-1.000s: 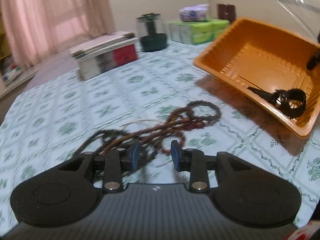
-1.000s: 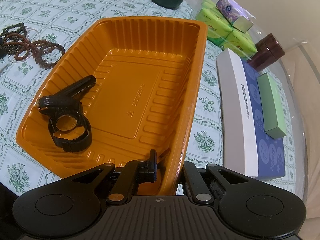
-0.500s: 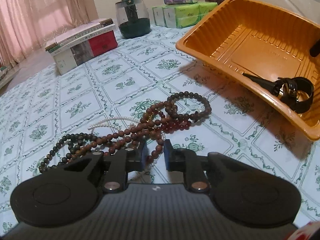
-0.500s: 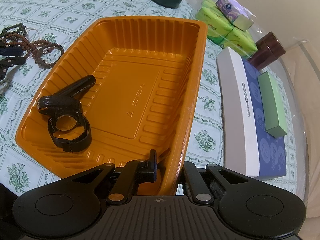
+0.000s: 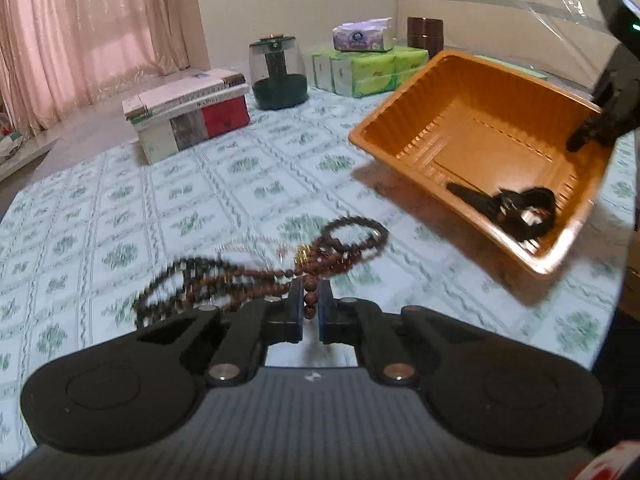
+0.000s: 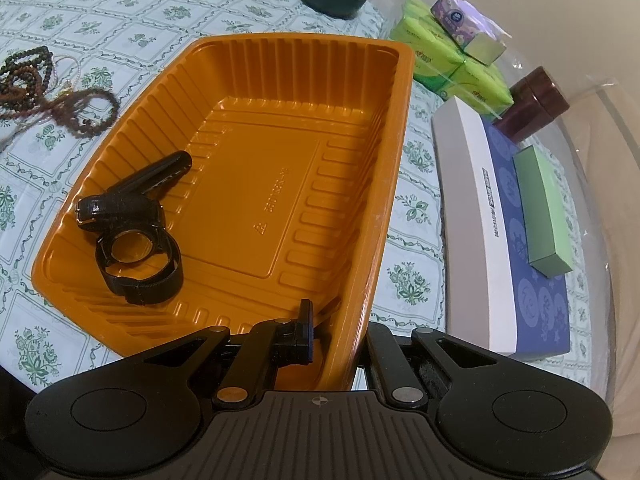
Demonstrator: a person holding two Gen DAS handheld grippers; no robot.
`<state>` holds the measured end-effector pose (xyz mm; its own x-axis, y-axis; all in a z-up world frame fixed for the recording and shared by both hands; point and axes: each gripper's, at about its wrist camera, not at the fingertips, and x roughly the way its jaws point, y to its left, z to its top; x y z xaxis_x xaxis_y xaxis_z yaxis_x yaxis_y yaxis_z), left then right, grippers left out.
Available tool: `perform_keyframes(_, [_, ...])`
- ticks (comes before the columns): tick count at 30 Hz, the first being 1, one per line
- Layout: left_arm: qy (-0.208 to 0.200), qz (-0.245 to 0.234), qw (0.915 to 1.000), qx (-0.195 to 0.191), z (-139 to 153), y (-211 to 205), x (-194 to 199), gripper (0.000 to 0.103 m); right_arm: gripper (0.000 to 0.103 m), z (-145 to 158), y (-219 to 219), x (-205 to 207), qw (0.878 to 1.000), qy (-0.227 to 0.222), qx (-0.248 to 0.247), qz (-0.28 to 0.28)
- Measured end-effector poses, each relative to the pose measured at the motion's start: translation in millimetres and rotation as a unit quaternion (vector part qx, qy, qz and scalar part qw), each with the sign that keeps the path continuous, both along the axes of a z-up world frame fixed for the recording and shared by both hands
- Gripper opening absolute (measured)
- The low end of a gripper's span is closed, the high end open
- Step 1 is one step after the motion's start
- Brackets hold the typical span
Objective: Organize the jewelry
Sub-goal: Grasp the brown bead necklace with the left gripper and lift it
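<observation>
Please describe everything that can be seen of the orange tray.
The orange tray is a rectangular tub of thin, glossy plastic with ribbed walls, a flat embossed floor and a rolled rim. It is tilted, its near side lifted off the patterned tablecloth. The right gripper is shut on its rim, one finger inside, one outside. A black watch lies in its low corner.
</observation>
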<state>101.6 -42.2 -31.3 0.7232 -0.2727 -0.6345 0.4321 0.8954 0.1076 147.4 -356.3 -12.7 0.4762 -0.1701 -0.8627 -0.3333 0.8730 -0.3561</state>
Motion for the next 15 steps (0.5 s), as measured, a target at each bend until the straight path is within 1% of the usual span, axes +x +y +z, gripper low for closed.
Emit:
perform_keyframes(3, [0.016,0.005,0.9999,-0.001,-7,3,-13,0.006,0.006,0,0,0,1.0,-0.001,0.0,0.0])
perform_keyframes(5, [0.035,0.009,0.9993,-0.002,-18,3,-17,0.006,0.006,0,0,0,1.0,-0.001,0.0,0.0])
perform_keyframes(7, [0.049,0.019,0.9986,-0.002,-29,4,-17,0.007,0.006,1,0,0,1.0,0.0,0.0,0.0])
perform_keyframes(8, [0.053,0.025,0.9983,-0.001,-33,3,-15,0.01,0.006,1,0,0,1.0,0.0,0.0,0.0])
perform_keyframes(10, [0.056,0.035,0.9978,0.0,-40,3,-13,0.011,0.006,1,0,0,1.0,0.0,0.0,0.0])
perform_keyframes(12, [0.049,0.047,0.9977,0.003,-43,2,-12,0.02,0.006,1,0,-1,1.0,-0.001,0.0,0.0])
perform_keyframes(14, [0.046,0.055,0.9974,0.0,-44,1,-8,0.026,0.006,1,0,0,1.0,-0.001,0.0,0.0])
perform_keyframes(15, [0.046,0.056,0.9974,0.0,-44,1,-5,0.026,0.006,1,0,0,1.0,0.0,0.0,0.0])
